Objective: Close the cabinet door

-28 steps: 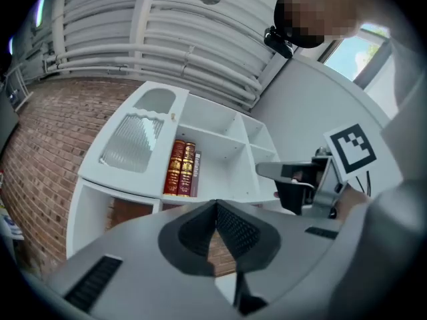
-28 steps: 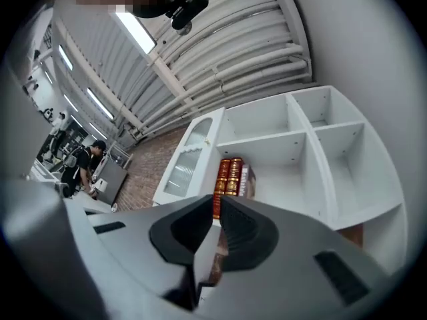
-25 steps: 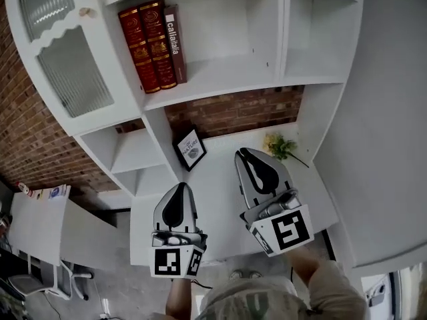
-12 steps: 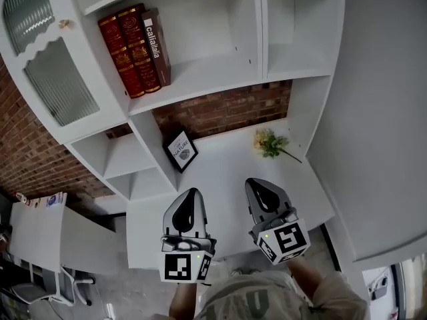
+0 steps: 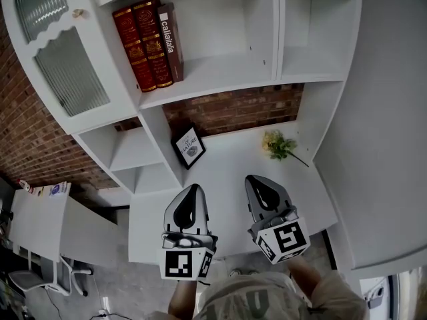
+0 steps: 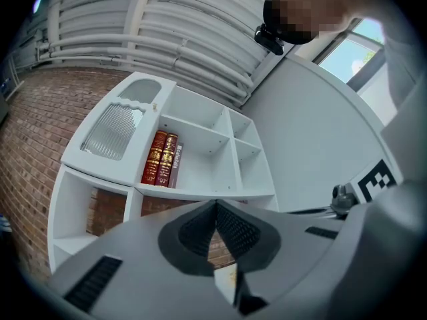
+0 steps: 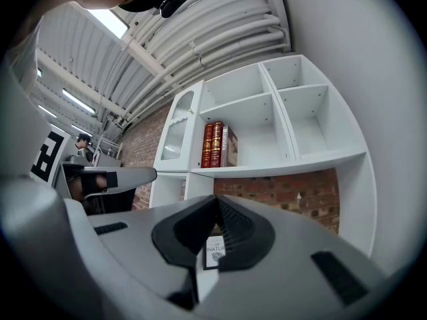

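Note:
The white cabinet door (image 5: 61, 59) with ribbed glass and a small knob (image 5: 79, 12) is at the upper left of the shelf unit in the head view; it appears to lie flush with the unit's front. It also shows as the cabinet door (image 6: 117, 129) in the left gripper view and the cabinet door (image 7: 175, 133) in the right gripper view. My left gripper (image 5: 194, 191) and right gripper (image 5: 259, 182) hover side by side over the white desk (image 5: 227, 169), far below the door. Both are shut with nothing between the jaws, as the left gripper (image 6: 215, 205) and right gripper (image 7: 217, 200) views confirm.
Three books (image 5: 148, 42) stand on the open shelf right of the door. A framed picture (image 5: 189, 147) and a small flower sprig (image 5: 279, 145) lie at the back of the desk against a brick wall. A white wall (image 5: 387, 112) bounds the right; a side table (image 5: 40, 225) stands at lower left.
My right gripper has dropped lower and drawn back toward me over the desk. The left gripper has shifted slightly. The door looks the same.

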Demonstrator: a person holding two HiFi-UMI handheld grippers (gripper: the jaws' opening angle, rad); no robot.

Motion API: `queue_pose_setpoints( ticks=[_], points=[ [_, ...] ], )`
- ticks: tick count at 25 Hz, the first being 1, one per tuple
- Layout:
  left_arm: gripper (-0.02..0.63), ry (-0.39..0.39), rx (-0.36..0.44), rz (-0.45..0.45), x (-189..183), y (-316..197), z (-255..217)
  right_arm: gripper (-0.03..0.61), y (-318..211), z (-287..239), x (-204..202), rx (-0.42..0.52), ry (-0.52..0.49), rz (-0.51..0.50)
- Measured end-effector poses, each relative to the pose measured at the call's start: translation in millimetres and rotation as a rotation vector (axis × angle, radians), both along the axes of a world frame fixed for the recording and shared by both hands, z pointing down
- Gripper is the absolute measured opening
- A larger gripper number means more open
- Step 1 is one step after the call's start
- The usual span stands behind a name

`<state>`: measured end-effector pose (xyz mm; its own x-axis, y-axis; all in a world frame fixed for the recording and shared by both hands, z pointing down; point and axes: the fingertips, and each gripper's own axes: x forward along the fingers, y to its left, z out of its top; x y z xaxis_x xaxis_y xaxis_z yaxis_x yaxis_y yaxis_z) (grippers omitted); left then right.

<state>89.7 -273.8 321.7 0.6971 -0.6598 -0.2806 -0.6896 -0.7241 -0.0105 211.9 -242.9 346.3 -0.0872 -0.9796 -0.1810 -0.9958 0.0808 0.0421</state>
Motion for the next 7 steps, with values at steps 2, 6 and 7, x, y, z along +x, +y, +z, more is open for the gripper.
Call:
queue_pose_setpoints(
  ticks=[2,6,7],
  points=[
    [0.012,-0.001,-0.003,-0.001,0.3,-0.7,0.2,0.017,-0.3,-0.8,0.6,0.001,-0.005,-0.001],
    [0.012,0.003,-0.015,0.004,2.1,-3.1,1.3,0.017,-2.4,-1.5,2.8,0.002,-0.007,-0.001],
    [0.012,0.005,-0.018,0.007,2.4,-3.7,1.5,0.017,-3.3,-1.5,3.2,0.001,-0.006,-0.001]
  ],
)
